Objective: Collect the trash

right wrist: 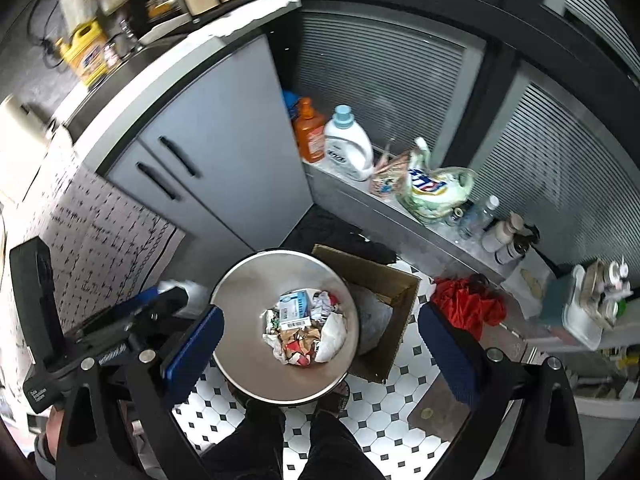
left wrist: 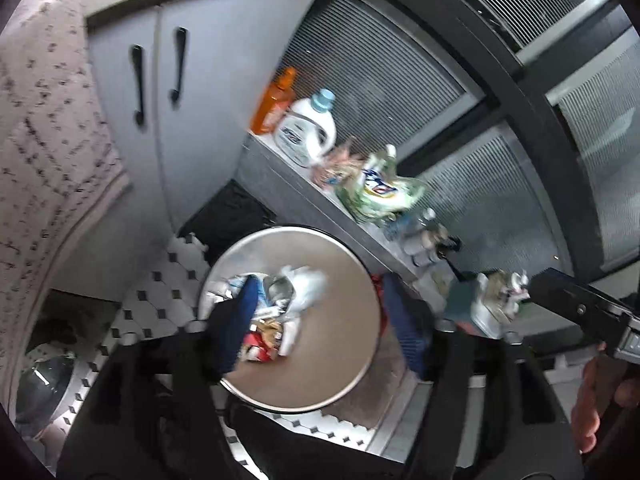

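Observation:
A round steel bin (right wrist: 248,292) stands on the tiled floor with crumpled paper and wrappers (right wrist: 304,328) piled at its bottom. My right gripper (right wrist: 320,352) hangs open above it, and nothing is between its blue pads. My left gripper (left wrist: 320,328) is open too, over the same bin (left wrist: 320,364). A blurred white crumpled piece (left wrist: 304,288) shows in its gap and touches neither pad. From the right wrist view, the left gripper (right wrist: 160,298) sits at the bin's left rim with that white piece (right wrist: 180,285) at its tip.
An open cardboard box (right wrist: 384,280) stands right behind the bin, with a red cloth (right wrist: 468,304) beside it. Detergent bottles (right wrist: 348,144) and bags line a low ledge (right wrist: 352,196) by the window. Grey cabinet doors (right wrist: 208,152) rise on the left. A person's legs (right wrist: 280,440) stand at the bin.

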`<move>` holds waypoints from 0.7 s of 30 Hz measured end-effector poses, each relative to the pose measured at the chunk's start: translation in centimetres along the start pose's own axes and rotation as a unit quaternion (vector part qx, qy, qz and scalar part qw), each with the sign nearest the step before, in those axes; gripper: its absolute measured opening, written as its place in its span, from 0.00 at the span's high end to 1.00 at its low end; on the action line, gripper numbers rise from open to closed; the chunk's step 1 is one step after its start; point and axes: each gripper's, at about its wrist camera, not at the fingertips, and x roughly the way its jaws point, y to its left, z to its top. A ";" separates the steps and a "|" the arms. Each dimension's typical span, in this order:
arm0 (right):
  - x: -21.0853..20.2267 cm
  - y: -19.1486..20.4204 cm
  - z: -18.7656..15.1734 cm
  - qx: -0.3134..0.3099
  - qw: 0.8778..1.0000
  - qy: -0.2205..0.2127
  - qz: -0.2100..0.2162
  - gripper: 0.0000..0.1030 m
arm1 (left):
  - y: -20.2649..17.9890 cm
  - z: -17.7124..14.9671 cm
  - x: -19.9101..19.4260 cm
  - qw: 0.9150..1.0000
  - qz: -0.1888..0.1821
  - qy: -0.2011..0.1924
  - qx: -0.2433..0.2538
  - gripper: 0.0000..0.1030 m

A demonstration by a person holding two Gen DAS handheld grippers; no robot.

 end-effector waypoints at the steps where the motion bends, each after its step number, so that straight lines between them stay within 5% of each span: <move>1: 0.0 -0.2 0.0 0.006 1.000 -0.001 -0.001 0.07 | -0.2 0.1 -0.1 1.000 -0.003 0.000 0.005 0.28; 5: -0.1 -0.3 0.1 0.014 1.000 -0.003 0.004 0.08 | 0.1 0.6 -1.0 1.000 -0.001 -0.010 0.009 0.18; 21: -5.0 5.3 3.0 -0.038 0.994 -0.058 0.082 0.07 | 3.4 1.1 -14.2 0.986 0.086 -0.133 -0.044 0.10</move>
